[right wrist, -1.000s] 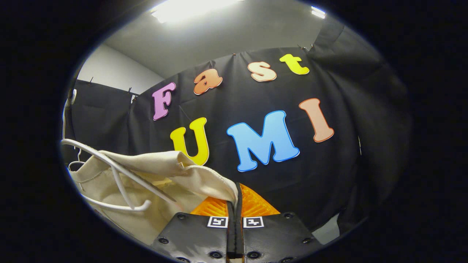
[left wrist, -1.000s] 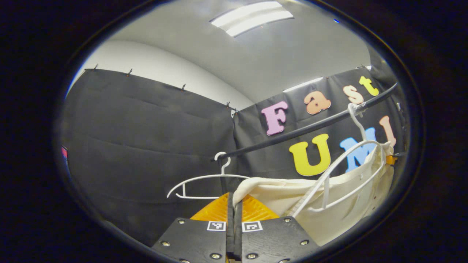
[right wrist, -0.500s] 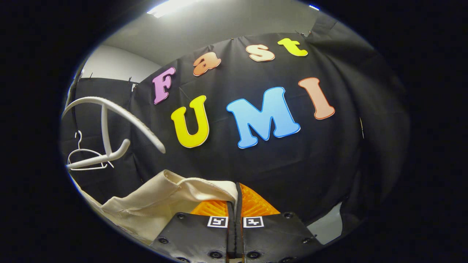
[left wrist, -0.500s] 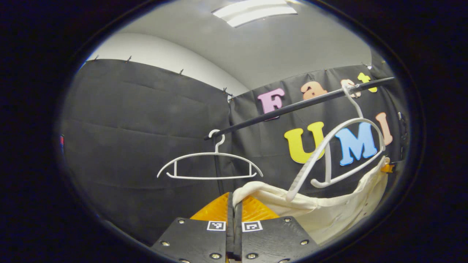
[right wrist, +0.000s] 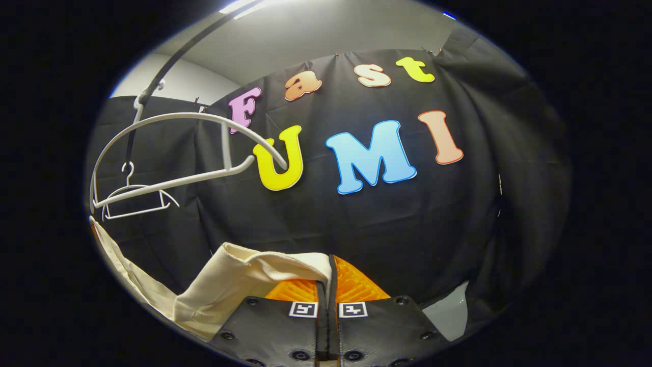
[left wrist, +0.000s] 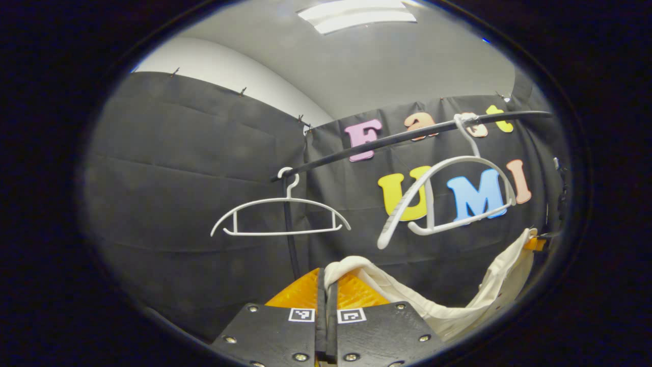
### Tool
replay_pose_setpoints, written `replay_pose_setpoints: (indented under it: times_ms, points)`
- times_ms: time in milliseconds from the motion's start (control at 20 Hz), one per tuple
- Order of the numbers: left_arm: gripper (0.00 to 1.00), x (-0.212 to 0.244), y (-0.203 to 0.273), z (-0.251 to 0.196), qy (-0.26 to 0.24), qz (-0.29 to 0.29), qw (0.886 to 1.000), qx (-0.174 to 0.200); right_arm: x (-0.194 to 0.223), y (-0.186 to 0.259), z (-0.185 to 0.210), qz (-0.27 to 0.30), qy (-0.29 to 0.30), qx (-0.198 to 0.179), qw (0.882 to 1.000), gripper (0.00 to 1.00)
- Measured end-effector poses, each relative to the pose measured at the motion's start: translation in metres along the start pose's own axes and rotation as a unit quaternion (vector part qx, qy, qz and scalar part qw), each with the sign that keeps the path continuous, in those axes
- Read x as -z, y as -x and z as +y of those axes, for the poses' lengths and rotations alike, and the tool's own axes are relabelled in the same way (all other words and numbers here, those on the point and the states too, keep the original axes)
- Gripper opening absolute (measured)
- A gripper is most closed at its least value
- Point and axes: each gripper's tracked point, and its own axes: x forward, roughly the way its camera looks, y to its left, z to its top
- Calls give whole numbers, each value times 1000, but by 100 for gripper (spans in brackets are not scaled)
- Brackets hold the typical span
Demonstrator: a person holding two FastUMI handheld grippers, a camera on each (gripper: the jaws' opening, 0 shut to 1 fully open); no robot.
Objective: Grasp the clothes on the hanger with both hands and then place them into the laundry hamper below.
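Clothes: a cream cloth garment [left wrist: 448, 311], off its hanger and slung below it, stretched between the two grippers.
Where it hangs: in the left gripper view it runs from the fingers at the bottom out to the far right edge; in the right gripper view the garment [right wrist: 239, 280] runs from the fingers out to the left edge.
Left gripper [left wrist: 326, 285]: fingers pressed together with a fold of the garment pinched between them, the cloth bunching over the tips.
Right gripper [right wrist: 328, 283]: fingers likewise closed on a hem of the garment, the cloth trailing off to its left.
Near hanger: a white hanger [left wrist: 448, 204], bare, tilted, hooked on the rail above the garment and apart from it; in the right gripper view the same hanger [right wrist: 188, 148] sits at upper left.
Far hanger: a second white hanger [left wrist: 280, 219], bare and level, farther along the rail; small and distant in the right gripper view [right wrist: 137, 199].
Rail: a dark bar [left wrist: 407, 137] crossing in front of the black cloth wall [left wrist: 193, 168].
Ceiling: grey, with a light panel [left wrist: 356, 12] overhead.
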Motion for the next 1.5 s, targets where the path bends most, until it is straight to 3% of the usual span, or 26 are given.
replay_pose_setpoints:
  times_ms: [400, 900, 1150, 1500]
  points:
    - [1, 26, 28, -45, 39, 18, 995, 87, 31, 59, 39, 22, 8, -20, 1000, 1]
    - [1, 84, 68, -104, 80, 51, 981, 169, 93, 115, 96, 71, -17, -86, 994, 1]
    - [1, 128, 73, -123, 83, 69, 976, 188, 133, 126, 107, 86, -14, -98, 991, 2]
    - [1, 212, 87, -135, 58, 134, 971, 190, 216, 131, 92, 147, -1, -74, 986, 2]
